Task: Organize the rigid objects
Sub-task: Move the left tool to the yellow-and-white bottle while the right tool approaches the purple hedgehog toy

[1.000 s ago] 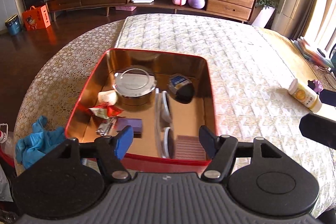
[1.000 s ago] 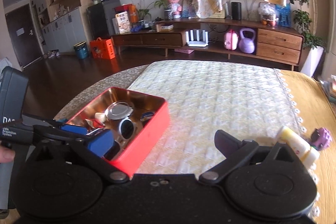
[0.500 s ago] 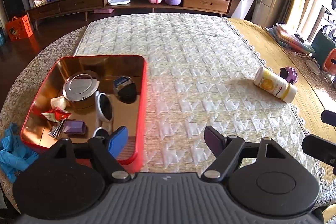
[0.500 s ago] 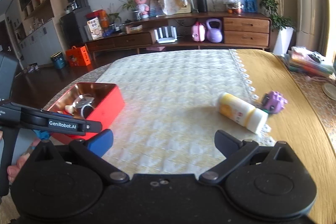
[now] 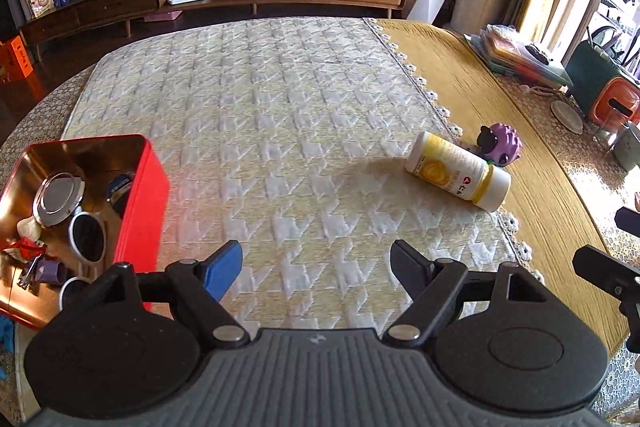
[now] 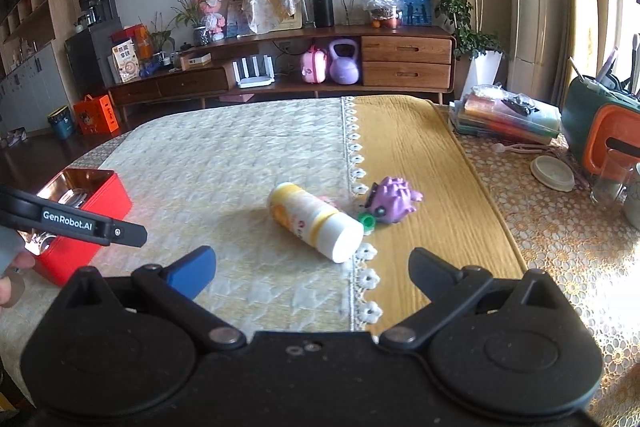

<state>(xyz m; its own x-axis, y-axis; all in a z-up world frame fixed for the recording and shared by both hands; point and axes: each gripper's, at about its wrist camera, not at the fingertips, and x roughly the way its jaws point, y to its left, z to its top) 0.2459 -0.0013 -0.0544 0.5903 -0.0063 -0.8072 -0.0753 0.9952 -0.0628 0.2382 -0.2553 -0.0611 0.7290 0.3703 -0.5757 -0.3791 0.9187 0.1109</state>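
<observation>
Two grippers in view, both spread wide with nothing between the fingers. Far left on the quilted cloth (image 5: 280, 131): red tin (image 5: 148, 195), open, holding a round metal lid (image 5: 58, 193), sunglasses (image 5: 86, 237), a small blue-labelled item (image 5: 120, 187), a red wrapper (image 5: 24, 251) and a purple piece (image 5: 50, 271); other contents too small to tell. Left gripper (image 5: 316, 263) hovers over bare cloth just right of the tin, its blue pad nearest the tin wall. Right of centre, a yellow-and-white bottle (image 5: 458, 175) lies on its side at the cloth's lace edge, white cap end toward the cameras. Touching or just beside it, on the yellow runner (image 6: 424, 163), sits a purple hedgehog toy (image 6: 394, 199); a small green cap (image 6: 366, 221) lies between toy and bottle. Right gripper (image 6: 310, 269) hangs above the lace edge, the bottle just beyond its fingertips. Far right: stacked books (image 6: 508, 119), a round lid (image 6: 552, 173), an orange-and-green container (image 6: 608, 131).
</observation>
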